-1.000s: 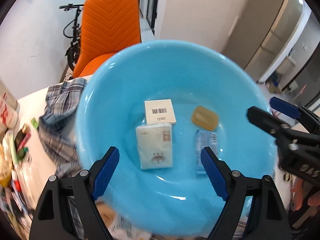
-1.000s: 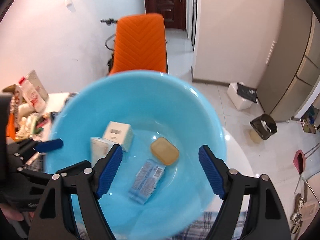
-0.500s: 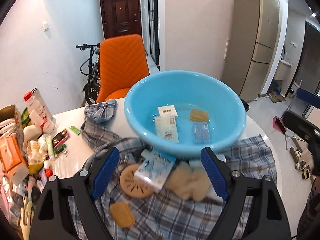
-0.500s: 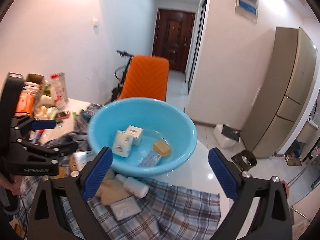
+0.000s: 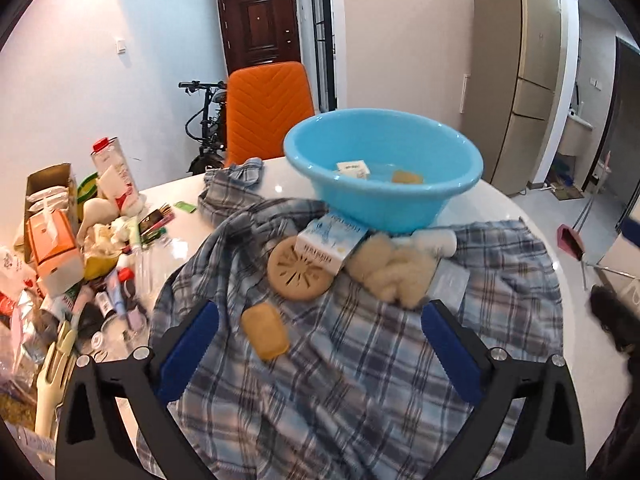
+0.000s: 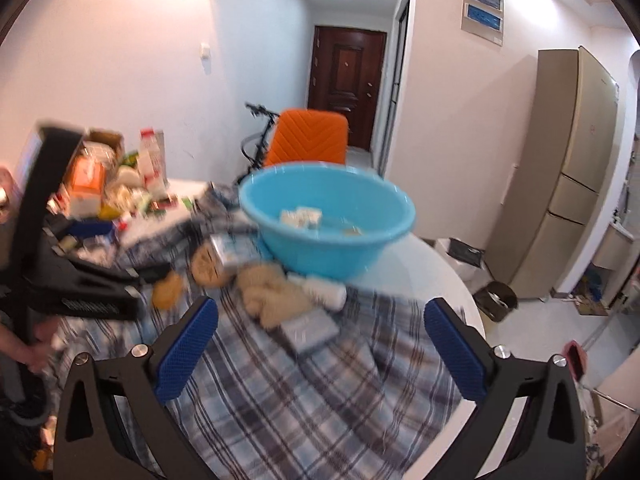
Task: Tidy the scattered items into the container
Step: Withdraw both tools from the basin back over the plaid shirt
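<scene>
Blue basin [image 5: 384,196] upright (some items inside), tan soap bar [image 5: 265,330], round disc [image 5: 298,274] on plaid cloth [image 5: 360,380]

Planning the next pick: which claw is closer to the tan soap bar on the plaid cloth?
Left. The soap bar lies just ahead of the left claw, between its open fingers; from the right claw it is farther off, ahead and to the left.
</scene>
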The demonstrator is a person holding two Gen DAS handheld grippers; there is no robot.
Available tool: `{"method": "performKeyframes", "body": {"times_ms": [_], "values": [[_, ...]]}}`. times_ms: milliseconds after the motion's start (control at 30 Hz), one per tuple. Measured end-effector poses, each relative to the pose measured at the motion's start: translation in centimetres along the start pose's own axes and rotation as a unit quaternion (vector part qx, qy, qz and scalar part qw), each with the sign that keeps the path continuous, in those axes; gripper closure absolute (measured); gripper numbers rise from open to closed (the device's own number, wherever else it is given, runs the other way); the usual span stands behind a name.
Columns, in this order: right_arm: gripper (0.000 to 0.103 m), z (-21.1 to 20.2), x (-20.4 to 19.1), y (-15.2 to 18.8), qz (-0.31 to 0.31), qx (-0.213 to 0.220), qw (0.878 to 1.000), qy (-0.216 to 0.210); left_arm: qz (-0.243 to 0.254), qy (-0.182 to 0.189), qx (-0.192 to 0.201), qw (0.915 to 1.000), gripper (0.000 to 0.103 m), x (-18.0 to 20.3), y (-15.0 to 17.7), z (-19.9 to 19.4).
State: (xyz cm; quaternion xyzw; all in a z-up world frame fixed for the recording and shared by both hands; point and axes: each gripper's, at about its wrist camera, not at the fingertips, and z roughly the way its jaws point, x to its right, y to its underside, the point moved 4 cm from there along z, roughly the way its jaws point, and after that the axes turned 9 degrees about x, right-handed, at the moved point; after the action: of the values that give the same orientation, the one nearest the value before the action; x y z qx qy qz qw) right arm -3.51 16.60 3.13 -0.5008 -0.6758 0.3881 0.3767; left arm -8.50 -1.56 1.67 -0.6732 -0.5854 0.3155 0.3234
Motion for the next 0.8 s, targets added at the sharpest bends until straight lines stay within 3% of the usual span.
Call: {"method": "performKeyframes", "body": {"times_ms": [200, 433, 600, 800], "values": [[0.0, 0.8, -1.0, 4.0, 0.045, -0.018, 0.999, 0.0, -0.011, -0.004, -0.002, 0.9999, 0.0, -0.3, 3.1, -1.0], [0.0, 0.0, -0.9, 6.0, 0.08, 0.033, 0.996, 0.016, -0.031, -0.017, -0.005, 0.9994, 0.0, -0.3, 6.9, -1.2], [0.0, 0.8, -1.0, 7.8, 0.056, -0.012, 0.998, 0.032, -0.032, -0.007, -0.039, 0.9987, 0.0, 0.3, 9.2, -0.4], [0.0, 1.3, -0.3, 9.1, 0.067, -0.027, 0.997, 0.034, -0.015, -0.018, -0.039, 0.999, 0.0, 1.1, 10.0, -0.3]]}}
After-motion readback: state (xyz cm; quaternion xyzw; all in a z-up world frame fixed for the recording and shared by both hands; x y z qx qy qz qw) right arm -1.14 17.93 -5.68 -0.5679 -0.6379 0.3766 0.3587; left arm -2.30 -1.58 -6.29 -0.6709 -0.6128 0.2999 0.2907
